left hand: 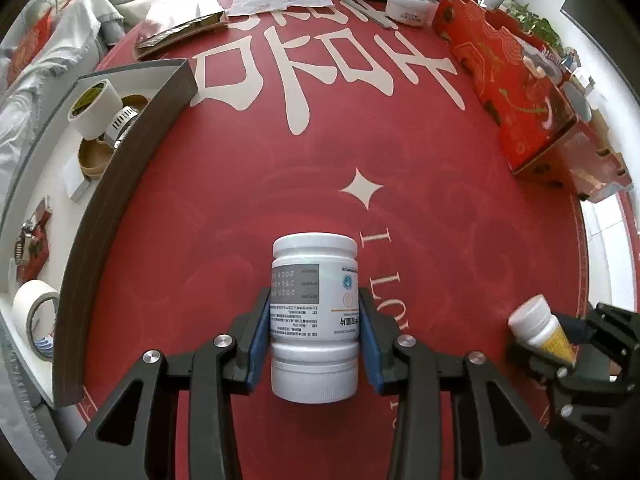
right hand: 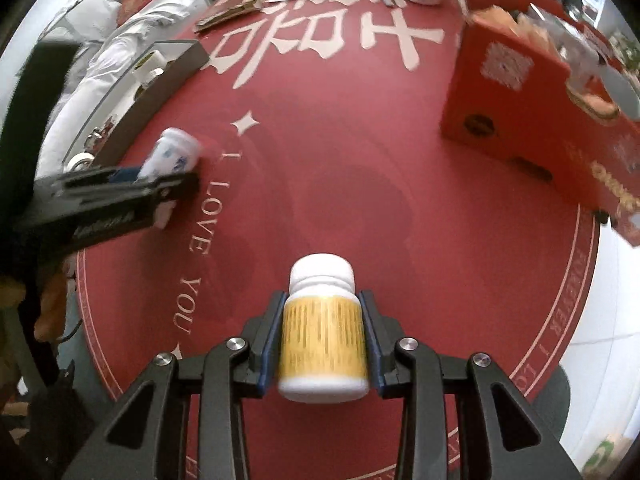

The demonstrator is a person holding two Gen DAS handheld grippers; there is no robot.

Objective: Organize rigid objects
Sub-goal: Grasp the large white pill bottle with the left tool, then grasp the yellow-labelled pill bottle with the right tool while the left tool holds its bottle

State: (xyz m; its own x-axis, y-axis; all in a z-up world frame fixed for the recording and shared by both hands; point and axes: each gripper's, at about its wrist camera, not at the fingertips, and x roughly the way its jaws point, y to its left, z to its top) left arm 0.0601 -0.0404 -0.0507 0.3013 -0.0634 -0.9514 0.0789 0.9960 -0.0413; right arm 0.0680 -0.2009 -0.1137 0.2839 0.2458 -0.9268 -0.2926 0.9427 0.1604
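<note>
Over the round red table mat, with its big cream characters and a small four-pointed star, both hands were busy. The left gripper had its blue-padded fingers pressed against the sides of a wide white pill jar, which lay along the fingers with its printed label facing up and one white end pointing away toward the star. The right gripper was clamped in the same way on a smaller bottle with a yellow label, its white cap on the far end; that view was smeared, so the label's print could not be read. From the left wrist camera the yellow bottle showed low on the mat's right side, held in the black jaws there. From the right wrist camera the white jar sat over the mat's left side, just beside the cream "I LOVE YOU" lettering. Along the mat's left edge stood a shallow box with dark walls, holding a white tape roll, a metal hose clamp and a roll of masking tape. At the mat's right edge stood red cartons, and at its far edge a small white cream tub.
</note>
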